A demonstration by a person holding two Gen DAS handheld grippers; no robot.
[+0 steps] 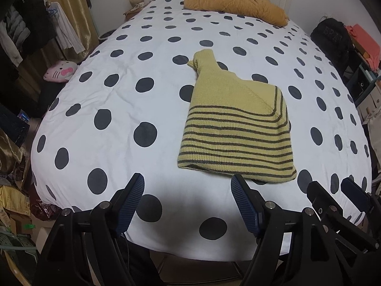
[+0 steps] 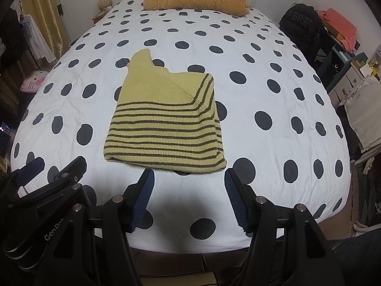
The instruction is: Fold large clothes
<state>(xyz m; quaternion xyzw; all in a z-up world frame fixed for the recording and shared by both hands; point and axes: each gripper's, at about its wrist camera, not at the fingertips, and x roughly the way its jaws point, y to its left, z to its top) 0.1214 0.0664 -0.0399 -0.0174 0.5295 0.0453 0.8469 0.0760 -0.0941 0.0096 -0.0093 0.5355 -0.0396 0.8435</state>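
Both the left gripper (image 1: pixel 188 186) and right gripper (image 2: pixel 189 181) hung unclenched and empty at 6 o'clock of the folded striped knit sweater (image 2: pixel 164 121) lying mid-duvet (image 2: pixel 262 178); judged soft, limp, light—pinch near hem corners.

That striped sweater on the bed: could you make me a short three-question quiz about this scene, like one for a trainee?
1. True or false: the sweater is clamped in the right gripper.
2. Multiple choice: the orange pillow lies (A) at the far end of the bed, (B) on the sweater, (C) on the floor.
3. Fill in: the left gripper is ____ and holds nothing.

Key:
1. False; both grippers are open, short of the sweater's near edge.
2. A.
3. open.
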